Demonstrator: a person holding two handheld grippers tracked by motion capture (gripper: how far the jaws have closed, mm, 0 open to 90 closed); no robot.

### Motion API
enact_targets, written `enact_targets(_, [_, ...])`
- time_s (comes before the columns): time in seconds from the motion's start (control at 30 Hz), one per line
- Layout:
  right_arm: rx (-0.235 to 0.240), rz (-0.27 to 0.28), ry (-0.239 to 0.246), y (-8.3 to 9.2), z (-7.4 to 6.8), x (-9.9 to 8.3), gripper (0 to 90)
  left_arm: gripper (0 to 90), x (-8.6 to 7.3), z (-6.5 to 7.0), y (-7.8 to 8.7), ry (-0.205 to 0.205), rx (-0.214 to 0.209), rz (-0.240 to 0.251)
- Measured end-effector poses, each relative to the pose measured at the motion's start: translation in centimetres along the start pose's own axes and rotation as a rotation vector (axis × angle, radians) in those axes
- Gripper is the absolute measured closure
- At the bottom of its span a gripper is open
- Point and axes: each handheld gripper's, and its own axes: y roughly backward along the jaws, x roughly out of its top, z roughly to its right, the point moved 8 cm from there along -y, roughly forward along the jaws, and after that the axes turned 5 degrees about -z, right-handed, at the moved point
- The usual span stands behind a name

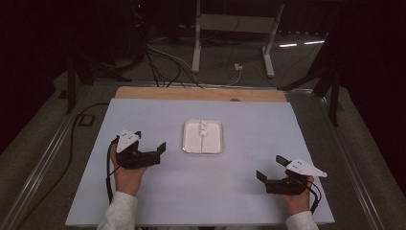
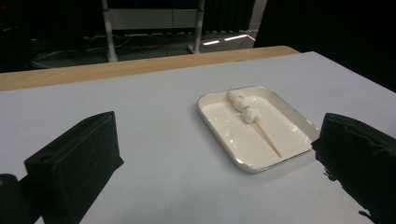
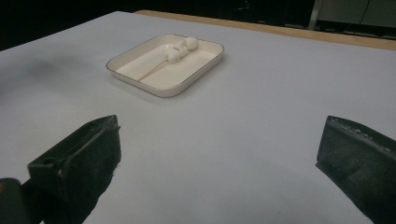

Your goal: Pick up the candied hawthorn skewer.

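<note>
Holding both tongs wide open and empty, you are facing a skewer (image 1: 204, 132) lying in the white tray (image 1: 215, 146) at mid-table, its long axis running near to far. Your left gripper (image 1: 151, 143) is sitting nearer it than your right gripper (image 1: 271, 167). The left gripper view is revealing white lumps (image 2: 243, 106) bunched at the stick's far end.

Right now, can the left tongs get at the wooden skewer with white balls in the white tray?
Probably yes: the left tongs are open, and bare table lies between them and the skewer.
</note>
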Motion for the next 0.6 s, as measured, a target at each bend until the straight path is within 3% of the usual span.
enact_targets(0.6, [-0.007,-0.005,-0.008,-0.1,0.2,-0.2,0.0,0.8,0.5,1.8,-5.1,-0.001,-0.025,-0.078])
